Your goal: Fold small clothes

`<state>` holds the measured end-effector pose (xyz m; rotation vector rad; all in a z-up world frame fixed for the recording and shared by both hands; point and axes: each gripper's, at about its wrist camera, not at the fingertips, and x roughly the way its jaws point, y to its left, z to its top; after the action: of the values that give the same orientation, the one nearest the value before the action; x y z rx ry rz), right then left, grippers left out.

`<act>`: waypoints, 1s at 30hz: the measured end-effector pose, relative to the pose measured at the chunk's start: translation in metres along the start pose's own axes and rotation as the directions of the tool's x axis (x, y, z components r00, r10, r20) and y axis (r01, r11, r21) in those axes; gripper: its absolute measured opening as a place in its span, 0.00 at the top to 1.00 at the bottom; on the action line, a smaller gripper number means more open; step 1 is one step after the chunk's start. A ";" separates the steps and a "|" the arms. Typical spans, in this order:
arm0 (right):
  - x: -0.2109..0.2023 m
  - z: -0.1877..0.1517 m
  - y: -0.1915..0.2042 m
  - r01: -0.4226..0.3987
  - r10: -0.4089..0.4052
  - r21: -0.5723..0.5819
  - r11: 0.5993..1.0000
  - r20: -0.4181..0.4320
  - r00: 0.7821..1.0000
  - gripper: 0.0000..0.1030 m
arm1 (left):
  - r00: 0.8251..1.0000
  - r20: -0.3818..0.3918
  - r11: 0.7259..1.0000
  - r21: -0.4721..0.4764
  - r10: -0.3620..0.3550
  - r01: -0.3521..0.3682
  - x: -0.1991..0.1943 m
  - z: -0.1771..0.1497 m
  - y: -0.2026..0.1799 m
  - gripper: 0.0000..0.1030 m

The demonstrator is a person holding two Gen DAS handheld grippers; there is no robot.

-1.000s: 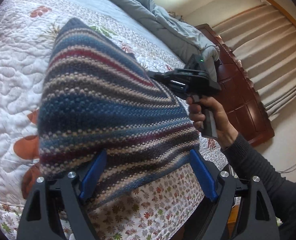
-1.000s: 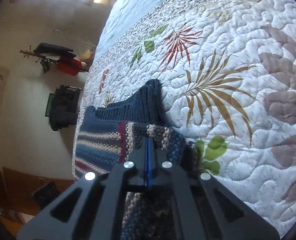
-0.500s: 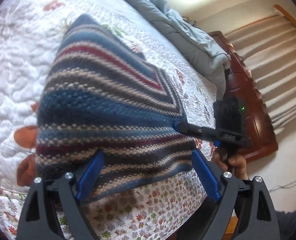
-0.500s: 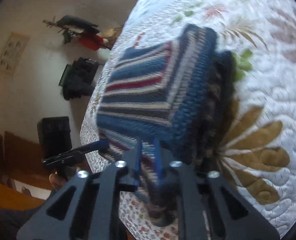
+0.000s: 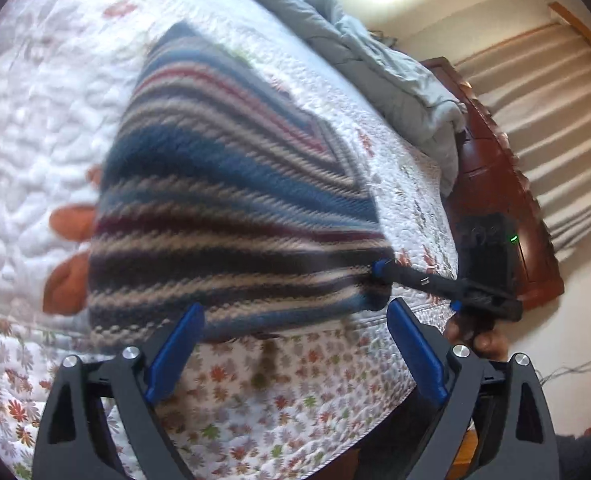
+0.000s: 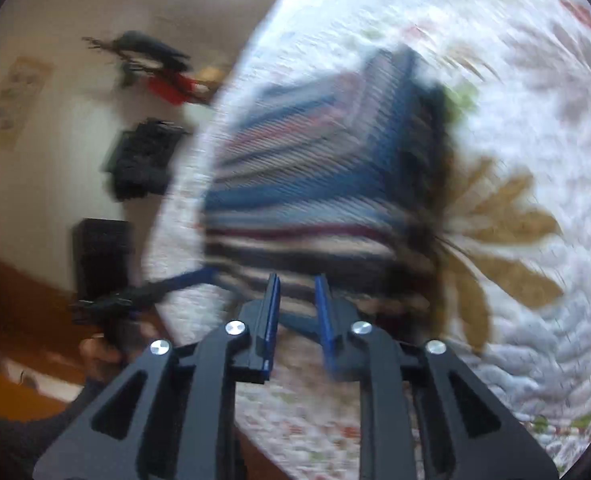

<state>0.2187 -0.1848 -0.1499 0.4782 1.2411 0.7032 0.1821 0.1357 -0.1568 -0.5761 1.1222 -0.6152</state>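
No readable writing anywhere: the pale poster [image 6: 15, 100] on the wall in the right wrist view is a blur, and the only marking is a green light on the right gripper's black body in the left wrist view.

The folded blue, cream and maroon striped knitted sweater [image 5: 231, 216] lies on the white quilted bedspread with leaf and flower prints [image 5: 35, 128], close to the bed's near edge. Its stripes run across the left wrist view, and it narrows to a corner pointing up the bed, so the long axis runs from the near edge toward the far end.

The left gripper [image 5: 295, 344] stands with its fingers spread wide, having just been opening; nothing is between them, the sweater's near edge lying just beyond the tips. The right gripper [image 6: 297, 312] has just been parting: a narrow gap shows between its blue fingers [image 6: 272, 312], clamping nothing, the sweater just ahead.

Only the left wrist view shows the crumpled pale blue duvet [image 5: 375, 64], the dark wooden footboard [image 5: 495, 184] and the beige curtains [image 5: 551, 100]. Only the right wrist view shows the red and black things hung on the wall [image 6: 159, 68].
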 end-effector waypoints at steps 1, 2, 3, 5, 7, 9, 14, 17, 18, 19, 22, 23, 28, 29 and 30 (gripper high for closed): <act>0.004 -0.002 -0.008 0.023 -0.023 0.024 0.999 0.000 1.000 0.93 | 1.000 -0.003 1.000 -0.019 -0.005 0.005 0.001 -0.002 0.006 0.10; 0.004 -0.003 -0.014 0.025 -0.025 0.043 0.999 0.004 1.000 0.98 | 1.000 -0.001 0.999 -0.033 -0.016 0.016 0.000 -0.004 0.007 0.10; 0.002 -0.006 -0.016 0.019 -0.020 0.061 0.998 0.014 1.000 0.98 | 1.000 0.004 0.999 -0.049 -0.020 0.020 -0.003 -0.008 0.007 0.10; -0.007 -0.011 -0.008 0.011 -0.014 0.070 0.997 0.045 0.999 0.86 | 1.000 0.008 0.998 -0.054 -0.019 0.019 -0.010 -0.016 0.003 0.10; -0.022 -0.018 0.008 0.021 -0.025 0.046 0.999 0.093 0.995 0.62 | 1.000 0.004 0.999 -0.036 0.006 -0.006 -0.021 -0.029 -0.007 0.08; -0.039 -0.030 0.027 0.077 -0.080 0.022 0.997 0.156 0.985 0.30 | 0.997 0.049 0.998 -0.006 0.060 -0.060 -0.040 -0.042 -0.019 0.03; -0.066 -0.078 0.058 0.232 -0.231 0.026 0.972 0.256 0.939 0.12 | 0.929 0.199 0.940 0.075 0.312 -0.331 -0.088 -0.084 -0.050 0.04; -0.067 -0.113 0.067 0.294 -0.301 0.067 0.953 0.252 0.920 0.09 | 0.889 0.248 0.904 0.093 0.386 -0.418 -0.104 -0.110 -0.063 0.04; -0.065 -0.119 0.069 0.317 -0.327 0.082 0.945 0.248 0.912 0.09 | 0.875 0.265 0.893 0.092 0.404 -0.441 -0.109 -0.118 -0.067 0.04; -0.067 -0.131 0.071 0.347 -0.363 0.104 0.932 0.238 0.901 0.08 | 0.861 0.285 0.884 0.084 0.422 -0.461 -0.116 -0.127 -0.070 0.04; -0.069 -0.157 0.089 0.436 -0.461 0.149 0.887 0.251 0.851 0.07 | 0.822 0.344 0.858 0.079 0.454 -0.507 -0.132 -0.150 -0.087 0.04; -0.072 -0.165 0.097 0.468 -0.492 0.152 0.871 0.268 0.828 0.06 | 0.800 0.363 0.839 0.084 0.477 -0.538 -0.136 -0.155 -0.094 0.04; -0.082 -0.192 0.142 0.558 -0.549 0.079 0.826 0.334 0.766 0.05 | 0.776 0.419 0.819 0.118 0.471 -0.561 -0.160 -0.172 -0.135 0.04; -0.087 -0.196 0.153 0.564 -0.546 0.067 0.823 0.366 0.753 0.05 | 0.801 0.406 0.843 0.121 0.440 -0.524 -0.163 -0.172 -0.140 0.04; -0.091 -0.198 0.160 0.570 -0.544 0.056 0.820 0.390 0.743 0.05 | 0.815 0.398 0.857 0.117 0.422 -0.501 -0.166 -0.172 -0.144 0.04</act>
<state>-0.0217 -0.1461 -0.0330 0.1519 0.9019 0.1158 -0.0528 0.1328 -0.0067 -0.1924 0.7886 -0.1839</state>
